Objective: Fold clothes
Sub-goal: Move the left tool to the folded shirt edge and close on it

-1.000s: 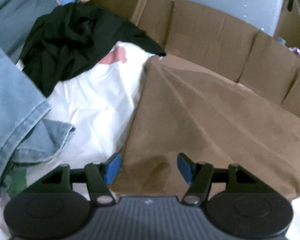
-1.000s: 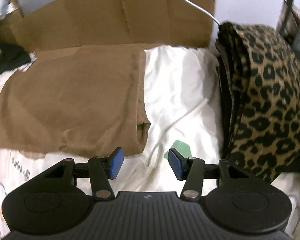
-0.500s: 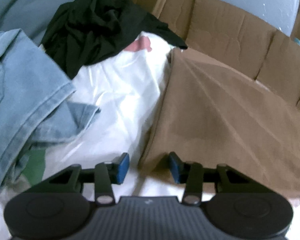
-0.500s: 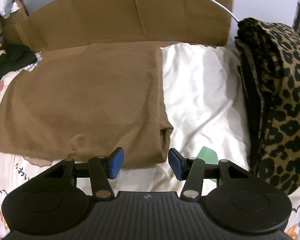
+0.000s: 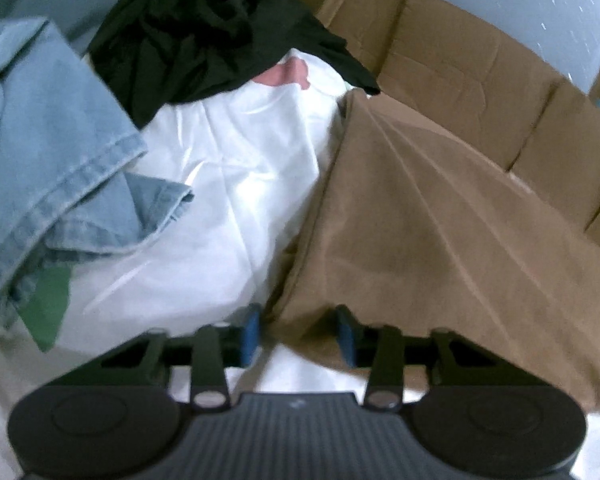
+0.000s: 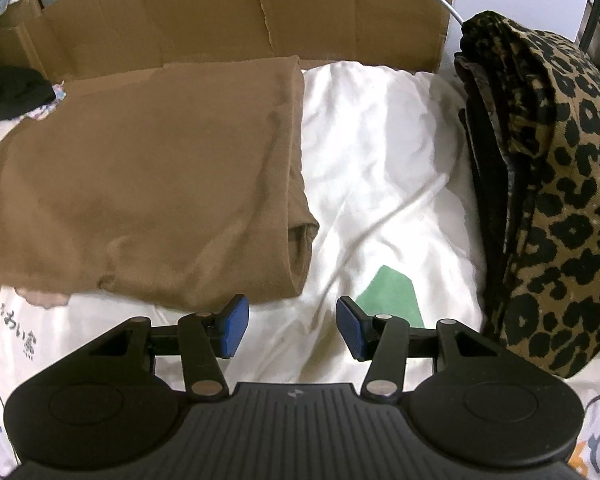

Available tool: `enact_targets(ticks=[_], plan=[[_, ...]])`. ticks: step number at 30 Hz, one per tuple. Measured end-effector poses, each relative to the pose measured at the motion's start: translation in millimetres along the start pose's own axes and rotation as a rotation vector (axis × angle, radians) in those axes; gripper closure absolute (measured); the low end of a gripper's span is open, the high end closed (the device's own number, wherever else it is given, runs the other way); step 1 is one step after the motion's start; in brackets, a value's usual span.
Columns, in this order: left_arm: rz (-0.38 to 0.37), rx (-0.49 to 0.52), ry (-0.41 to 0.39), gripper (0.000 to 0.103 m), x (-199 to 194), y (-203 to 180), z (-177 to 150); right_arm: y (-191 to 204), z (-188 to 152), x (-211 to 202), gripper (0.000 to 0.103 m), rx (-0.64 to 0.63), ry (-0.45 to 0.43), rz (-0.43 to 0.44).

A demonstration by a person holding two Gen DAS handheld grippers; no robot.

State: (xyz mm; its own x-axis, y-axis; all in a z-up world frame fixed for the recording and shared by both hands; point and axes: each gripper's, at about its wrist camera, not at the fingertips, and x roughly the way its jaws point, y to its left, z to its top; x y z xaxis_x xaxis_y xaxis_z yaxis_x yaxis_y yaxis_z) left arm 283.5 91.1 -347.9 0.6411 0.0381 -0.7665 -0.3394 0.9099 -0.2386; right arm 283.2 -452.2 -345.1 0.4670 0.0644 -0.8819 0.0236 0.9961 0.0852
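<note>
Far left there's a crumpled light-blue denim garment (image 5: 40, 152) and a heap of black fabric (image 5: 204, 36) waiting on the white bed sheet (image 5: 228, 208). My left tool (image 5: 298, 330) is spread wide with the near-left corner of the flat tan-brown folded garment (image 5: 440, 240) sitting between the pads, not pinched yet. I'd say grab all layers at once or the fold slips. The brown piece lies mid-bed, smooth, against the far cardboard wall (image 6: 260, 12). My right tool (image 6: 292, 326) is wide too, holding nothing, just near its rolled near-right corner; I'd nudge left before closing. Far right sits a folded leopard-print stack (image 6: 560, 200).
</note>
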Motion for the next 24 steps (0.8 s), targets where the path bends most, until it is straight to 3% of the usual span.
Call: enact_targets(ticks=[2, 3, 4, 7, 13, 18, 22, 24], plan=[[-0.018, -0.036, -0.005, 0.089, 0.1, 3.9, -0.8, 1.6, 4.1, 3.3, 0.07, -0.002, 0.0, 0.016], [-0.028, -0.053, -0.008, 0.091, 0.1, 5.8, -1.1, 3.4, 6.1, 5.4, 0.076, -0.013, 0.008, 0.024], [-0.034, -0.063, -0.013, 0.092, -0.3, 7.2, -1.1, 4.7, 7.9, 7.3, 0.089, -0.023, 0.016, 0.029], [-0.043, -0.099, -0.039, 0.094, -3.6, 12.5, 0.9, 5.0, 11.0, 8.4, 0.097, -0.034, 0.026, 0.028], [-0.046, -0.132, -0.113, 0.095, -14.7, 17.9, 6.1, -1.2, 17.8, -4.4, 0.101, -0.025, 0.007, -0.006], [-0.043, -0.151, -0.073, 0.095, -7.7, 20.8, 5.4, -10.3, 20.4, 4.9, 0.1, 0.054, 0.059, 0.013], [-0.065, -0.211, -0.044, 0.093, -4.3, 30.3, 5.6, -21.1, 9.6, 5.8, 0.095, 0.168, 0.092, 0.047], [-0.063, -0.21, -0.043, 0.093, -3.7, 29.7, 5.9, -30.1, 2.4, 3.0, 0.082, 0.301, 0.121, 0.105]])
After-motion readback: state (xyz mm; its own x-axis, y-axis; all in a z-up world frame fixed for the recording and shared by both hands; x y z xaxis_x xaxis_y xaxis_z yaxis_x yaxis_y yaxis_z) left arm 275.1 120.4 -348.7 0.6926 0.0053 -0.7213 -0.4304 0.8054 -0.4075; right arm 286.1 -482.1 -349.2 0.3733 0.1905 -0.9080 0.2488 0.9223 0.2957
